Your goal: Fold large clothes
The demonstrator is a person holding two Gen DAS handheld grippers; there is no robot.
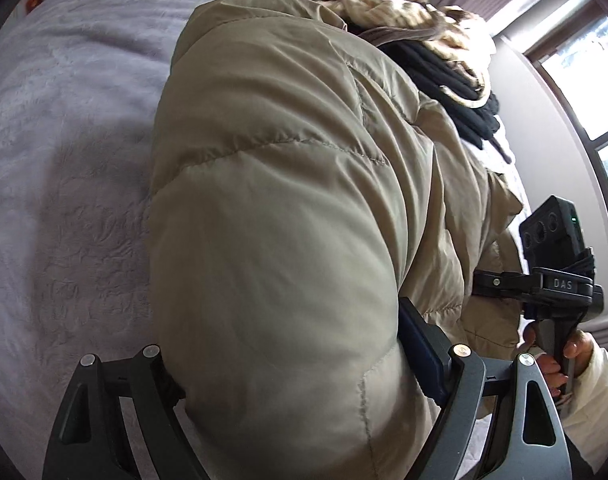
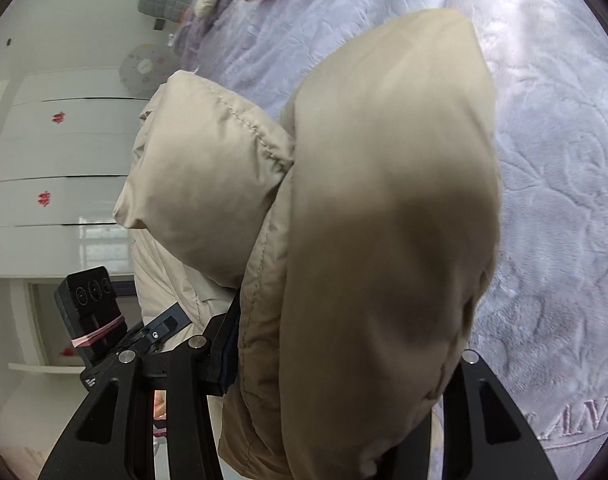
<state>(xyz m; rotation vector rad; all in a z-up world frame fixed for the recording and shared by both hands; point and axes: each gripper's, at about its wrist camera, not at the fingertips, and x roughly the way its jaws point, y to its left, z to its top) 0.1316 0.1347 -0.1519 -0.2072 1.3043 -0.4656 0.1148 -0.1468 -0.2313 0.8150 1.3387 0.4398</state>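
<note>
A beige puffer jacket (image 1: 271,208) fills most of the left wrist view, lifted over a lavender plush blanket (image 1: 63,140) on a bed. My left gripper (image 1: 287,364) is shut on a thick fold of the jacket; the fabric bulges between its fingers and hides the fingertips. My right gripper (image 1: 484,280) shows at the right of that view, clamped on the jacket's edge. In the right wrist view the same jacket (image 2: 384,220) fills the middle and my right gripper (image 2: 336,364) is shut on it. The left gripper (image 2: 171,322) shows at lower left there.
A pile of other clothes, striped cream (image 1: 388,8) and black ribbed (image 1: 444,80), lies on the bed beyond the jacket. A window (image 1: 584,80) is at the right. White drawers (image 2: 55,160) stand beside the bed. The blanket (image 2: 564,160) spreads right.
</note>
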